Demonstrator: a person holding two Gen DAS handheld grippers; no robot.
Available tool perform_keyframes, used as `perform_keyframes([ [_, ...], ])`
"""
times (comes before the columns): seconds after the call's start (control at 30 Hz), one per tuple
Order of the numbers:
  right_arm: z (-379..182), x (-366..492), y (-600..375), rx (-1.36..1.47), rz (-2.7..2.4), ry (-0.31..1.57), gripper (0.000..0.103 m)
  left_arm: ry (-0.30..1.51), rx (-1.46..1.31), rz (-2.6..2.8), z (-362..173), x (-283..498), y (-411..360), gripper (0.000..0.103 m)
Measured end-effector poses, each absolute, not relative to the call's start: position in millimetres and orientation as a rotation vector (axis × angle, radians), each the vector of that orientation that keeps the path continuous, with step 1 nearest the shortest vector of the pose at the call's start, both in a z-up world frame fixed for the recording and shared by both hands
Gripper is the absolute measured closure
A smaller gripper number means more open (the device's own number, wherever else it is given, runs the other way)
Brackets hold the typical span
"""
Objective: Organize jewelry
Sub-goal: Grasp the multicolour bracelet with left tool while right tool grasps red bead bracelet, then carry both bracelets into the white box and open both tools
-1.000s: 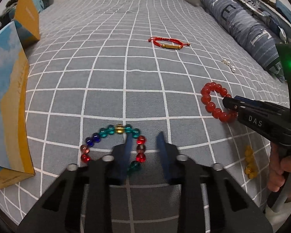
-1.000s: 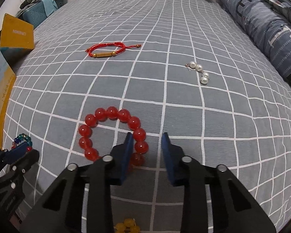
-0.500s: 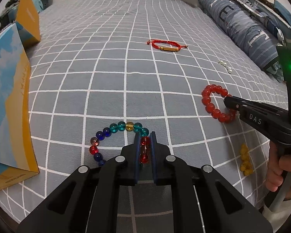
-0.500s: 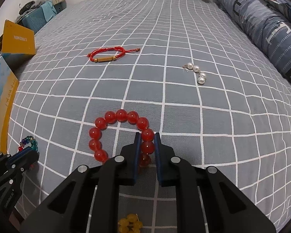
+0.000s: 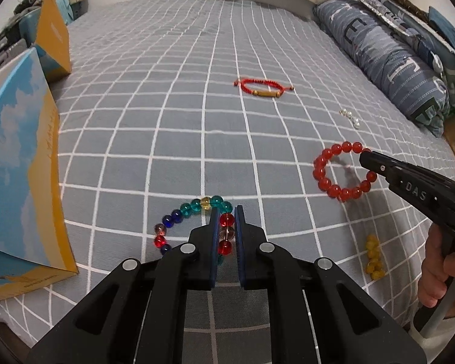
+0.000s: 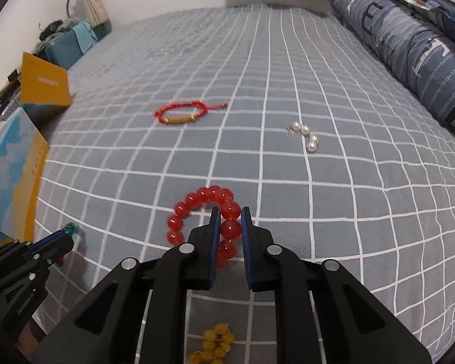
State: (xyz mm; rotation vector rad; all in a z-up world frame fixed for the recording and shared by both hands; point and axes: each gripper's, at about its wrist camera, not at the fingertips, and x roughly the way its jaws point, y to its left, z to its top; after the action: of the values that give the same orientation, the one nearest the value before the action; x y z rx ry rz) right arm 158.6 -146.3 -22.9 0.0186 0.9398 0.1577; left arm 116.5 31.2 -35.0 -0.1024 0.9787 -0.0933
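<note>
On the left, the left gripper [image 5: 226,230] has just clamped its blue pads onto the multicoloured glass-bead bracelet [image 5: 194,223], which lies on the grey checked bed [image 5: 173,139] beside a blue-and-yellow box [image 5: 18,170]. To the right, the right gripper [image 6: 230,227] has likewise clenched on the red round-bead bracelet [image 6: 203,212] and raised it off the sheet, so both pieces look ready to carry. Open bed lies ahead toward the red cord bracelet [image 6: 182,113] and pearl earrings [image 6: 306,136], while the box edge crowds the left.
</note>
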Motion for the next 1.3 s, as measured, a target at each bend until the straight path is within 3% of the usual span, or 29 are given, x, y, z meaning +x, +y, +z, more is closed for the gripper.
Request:
perform_keyframes([
  [0.63, 22, 139, -151, 0.072, 0.175, 0.803, 0.09, 0.899, -0.12, -0.11, 6, 110, 33, 0.094],
  [1.3, 46, 128, -129, 0.026, 0.169, 0.808, 0.09, 0.844, -0.107, -0.061, 56, 99, 45, 0.094],
])
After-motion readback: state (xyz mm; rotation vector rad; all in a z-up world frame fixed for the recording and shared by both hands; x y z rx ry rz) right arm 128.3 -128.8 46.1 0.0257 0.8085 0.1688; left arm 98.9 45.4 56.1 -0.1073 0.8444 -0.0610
